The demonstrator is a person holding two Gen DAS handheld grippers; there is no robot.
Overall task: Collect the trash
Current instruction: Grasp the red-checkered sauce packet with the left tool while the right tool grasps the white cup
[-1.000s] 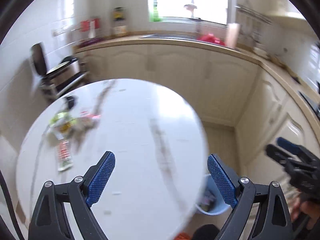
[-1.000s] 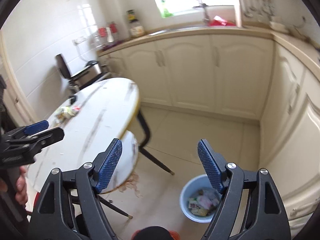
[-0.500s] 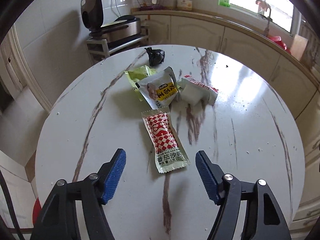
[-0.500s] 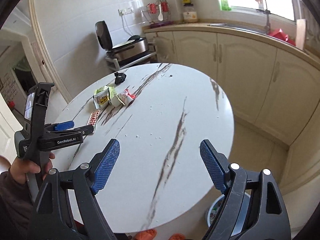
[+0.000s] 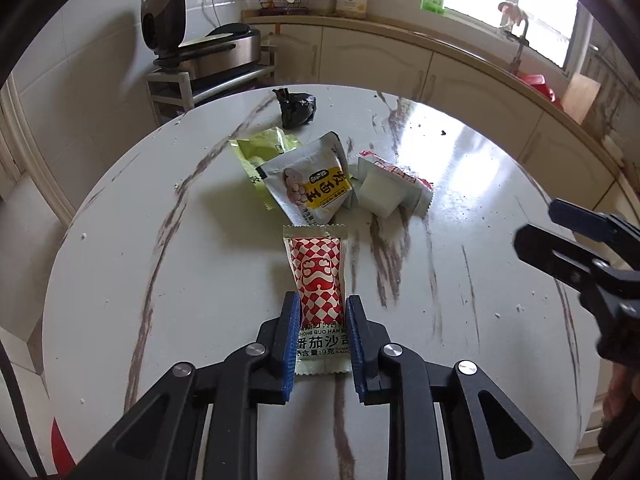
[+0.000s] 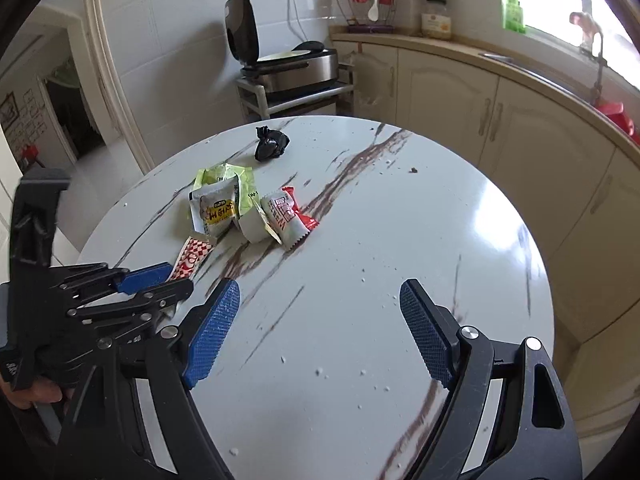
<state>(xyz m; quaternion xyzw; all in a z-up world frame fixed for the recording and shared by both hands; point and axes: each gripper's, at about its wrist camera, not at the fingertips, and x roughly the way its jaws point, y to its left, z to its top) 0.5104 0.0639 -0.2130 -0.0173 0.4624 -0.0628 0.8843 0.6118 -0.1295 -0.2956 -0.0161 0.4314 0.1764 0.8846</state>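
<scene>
Left gripper [image 5: 322,316]: we find it at the lower middle of the left wrist view, tilted down toward the desk [image 5: 120,280]; its blue fingers [image 5: 291,320] are closing, one on either side of the ketchup sachet [image 5: 318,280], touching its edges or nearly so; we cannot tell whether they press it yet; a hand [image 6: 36,394] at the lower left of the right wrist view holds this tool by its handle.

Right gripper [image 6: 320,320]: lower middle of the right wrist view, likewise tilted down; fingers wide apart, nothing between them, only bare desk beneath; in the left wrist view it enters from the right edge of the frame.

Trash on the round white marbled desk, as we count it:
- ketchup sachet, red-and-white chequered: one; flat, in the middle of the left wrist view, nearest the left gripper;
- silver packet with yellow label [image 5: 310,184]: one; just above the sachet, touching its upper end;
- green wrapper [image 5: 260,150]: one; partly under the silver packet, to its upper left;
- red-and-white packet [image 5: 394,188]: one; just right of the silver packet;
- black crumpled bag [image 5: 297,107]: one; apart from the cluster, toward the upper edge of the desk.

Five pieces in all; white crumbs scattered over the desk, too small for us to count.
</scene>
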